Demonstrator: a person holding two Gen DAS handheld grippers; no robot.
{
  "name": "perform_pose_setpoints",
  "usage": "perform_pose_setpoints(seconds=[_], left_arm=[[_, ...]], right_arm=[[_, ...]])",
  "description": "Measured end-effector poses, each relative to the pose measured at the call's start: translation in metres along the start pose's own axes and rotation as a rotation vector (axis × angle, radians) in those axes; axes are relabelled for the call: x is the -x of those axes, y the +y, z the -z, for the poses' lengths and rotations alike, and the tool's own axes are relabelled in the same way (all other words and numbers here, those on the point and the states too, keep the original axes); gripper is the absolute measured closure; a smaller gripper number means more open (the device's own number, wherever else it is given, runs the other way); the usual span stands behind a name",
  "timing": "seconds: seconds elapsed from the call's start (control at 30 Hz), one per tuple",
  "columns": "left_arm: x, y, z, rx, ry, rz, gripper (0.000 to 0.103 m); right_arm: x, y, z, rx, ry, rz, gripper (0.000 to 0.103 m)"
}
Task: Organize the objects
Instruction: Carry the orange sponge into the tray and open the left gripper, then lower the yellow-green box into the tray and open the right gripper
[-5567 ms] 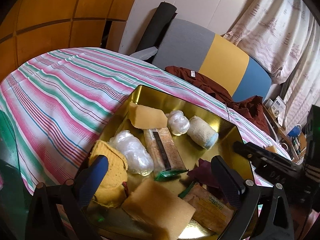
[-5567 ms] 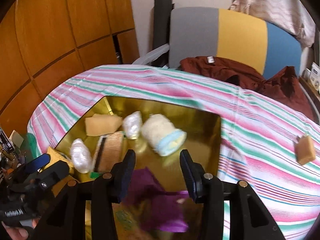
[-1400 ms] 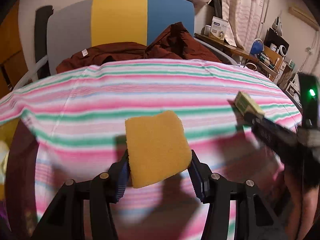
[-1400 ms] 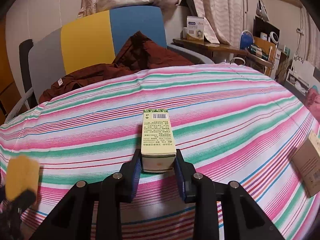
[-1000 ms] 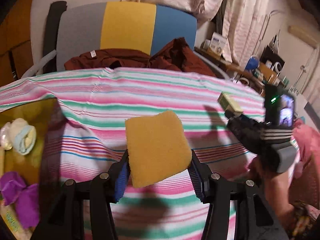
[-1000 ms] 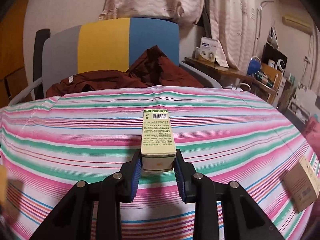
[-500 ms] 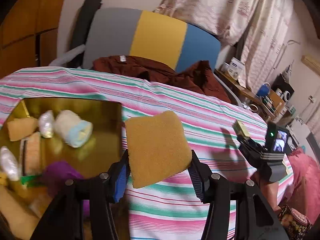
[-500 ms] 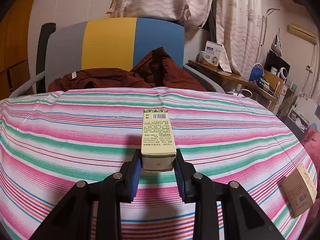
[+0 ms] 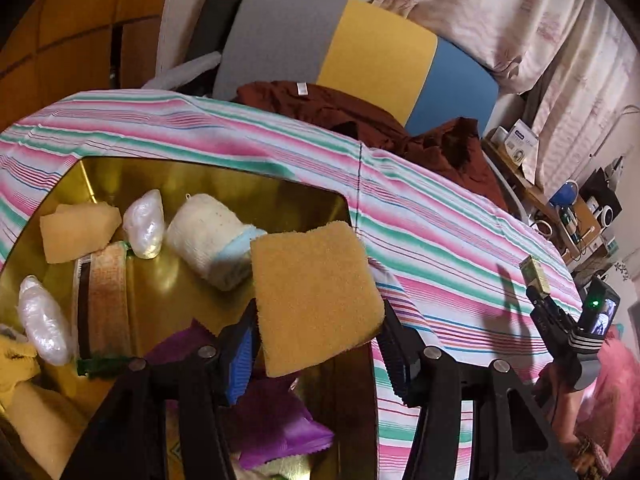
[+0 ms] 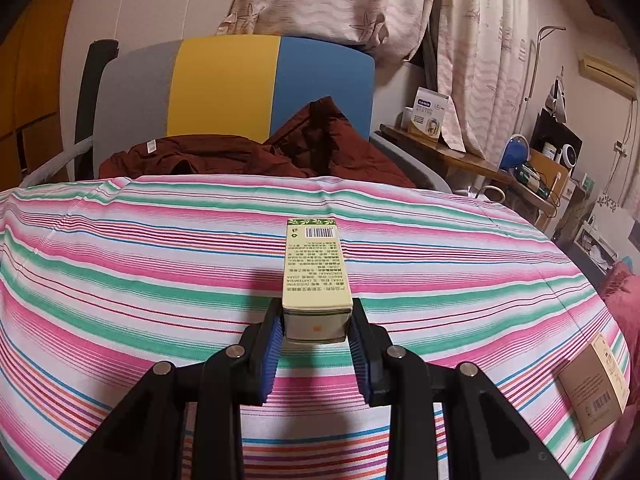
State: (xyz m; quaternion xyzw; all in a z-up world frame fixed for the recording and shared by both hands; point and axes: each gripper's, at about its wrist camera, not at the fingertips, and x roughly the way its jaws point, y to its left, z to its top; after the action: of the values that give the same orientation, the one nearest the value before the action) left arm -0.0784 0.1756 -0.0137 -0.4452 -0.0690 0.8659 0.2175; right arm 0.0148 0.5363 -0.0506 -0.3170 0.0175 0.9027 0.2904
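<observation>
My left gripper [image 9: 316, 356] is shut on a yellow sponge [image 9: 314, 300] and holds it above the right edge of the gold tray [image 9: 168, 176]. The tray holds another sponge [image 9: 76, 232], a rolled white cloth [image 9: 208, 236], two white pearly packets [image 9: 144, 226], a brush [image 9: 104, 300] and a purple wrapper [image 9: 272, 424]. My right gripper [image 10: 316, 344] is shut on a pale yellow box [image 10: 316, 276] and holds it above the striped tablecloth [image 10: 120, 280]. It also shows in the left wrist view [image 9: 538, 284] at the far right.
A brown cardboard box [image 10: 596, 396] lies on the cloth at the right edge. A chair with grey, yellow and blue back [image 10: 232, 84] and a dark red garment [image 10: 256, 156] stands behind the table. A cluttered side shelf [image 10: 500, 168] is at the right.
My left gripper has swung left with the sponge, from over the bare cloth to over the tray's right edge. My right gripper still holds the box, nearly unmoved.
</observation>
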Motion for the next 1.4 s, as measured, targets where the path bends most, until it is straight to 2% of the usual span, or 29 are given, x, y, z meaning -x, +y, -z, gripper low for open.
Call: perform_pose_setpoints(seconds=[0.1,0.17,0.23,0.4,0.47,0.67,0.93,1.2,1.4], left_arm=[[-0.004,-0.001,-0.001,0.012,0.013,0.005,0.044],[-0.004,-0.001,-0.002,0.016,0.009,-0.002,0.035],[-0.002,-0.001,-0.002,0.021,-0.004,-0.006,0.030],[0.005,0.001,-0.003,0.047,-0.021,0.006,0.022],[0.012,0.000,-0.002,0.054,-0.036,0.009,0.016],[0.035,-0.003,0.011,-0.003,-0.080,0.016,0.005],[0.063,0.008,0.025,-0.062,-0.119,0.030,0.001],[0.085,0.038,0.038,-0.014,-0.142,0.060,0.000],[0.097,0.064,0.047,-0.012,-0.167,0.014,0.000]], right_arm=[[0.001,0.000,0.000,-0.001,-0.002,0.001,0.072],[-0.001,0.001,0.001,-0.002,0.000,0.000,0.072],[-0.001,0.001,0.001,-0.002,0.003,0.001,0.072],[-0.001,0.002,0.002,0.000,0.004,0.001,0.072],[0.000,0.002,0.002,-0.001,0.000,0.000,0.072],[0.013,0.004,0.001,0.019,-0.048,-0.037,0.072],[0.034,0.033,0.004,0.143,-0.033,-0.142,0.072],[0.067,0.068,0.013,0.157,-0.021,-0.275,0.072],[0.093,0.106,0.015,0.140,-0.009,-0.395,0.073]])
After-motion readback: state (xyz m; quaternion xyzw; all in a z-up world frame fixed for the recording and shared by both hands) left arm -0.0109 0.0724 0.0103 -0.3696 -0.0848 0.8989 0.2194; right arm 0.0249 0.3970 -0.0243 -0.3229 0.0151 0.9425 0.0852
